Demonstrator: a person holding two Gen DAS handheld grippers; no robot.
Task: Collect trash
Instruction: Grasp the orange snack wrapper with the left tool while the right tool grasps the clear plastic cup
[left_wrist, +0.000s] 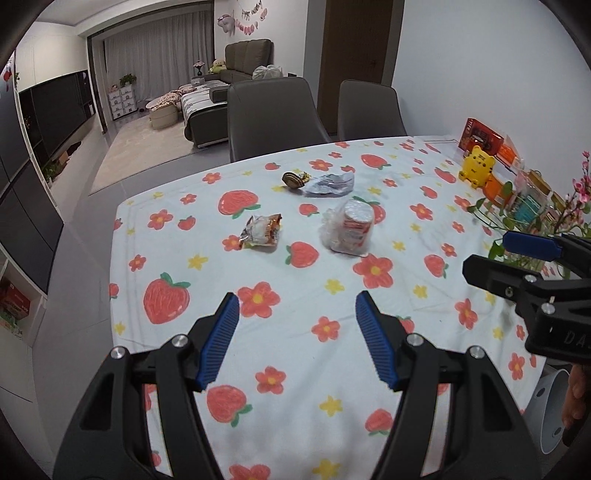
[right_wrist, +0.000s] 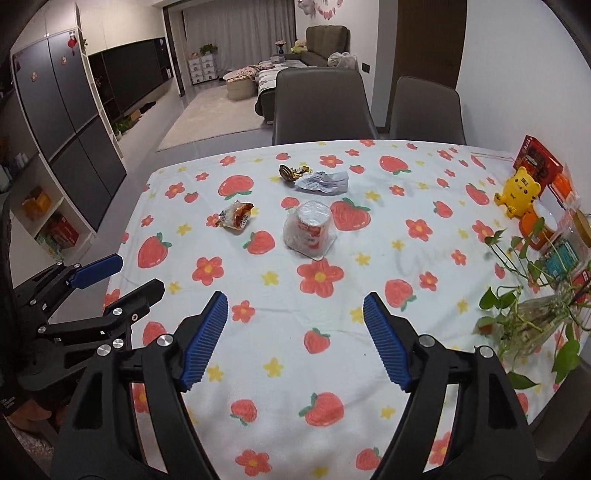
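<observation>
Both grippers — left gripper (left_wrist: 297, 308), right gripper (right_wrist: 295, 308) — gape empty; crumpled wrapper (left_wrist: 328, 183) print is perhaps illegible.

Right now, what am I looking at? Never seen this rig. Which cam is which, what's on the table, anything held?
No robot: a person carries two handheld two-finger grippers, each with a fisheye camera looking along its blue-padded fingers. One picture is from the left gripper, the other from the right gripper; each also shows the other at its edge. Both are open and hold nothing. On the strawberry tablecloth lies trash: a foil-lidded cup in clear plastic, an orange snack wrapper, a crumpled white wrapper and a gold foil wrapper. At the right edge: a yellow tiger figure, boxes and a plant in a glass vase.
</observation>
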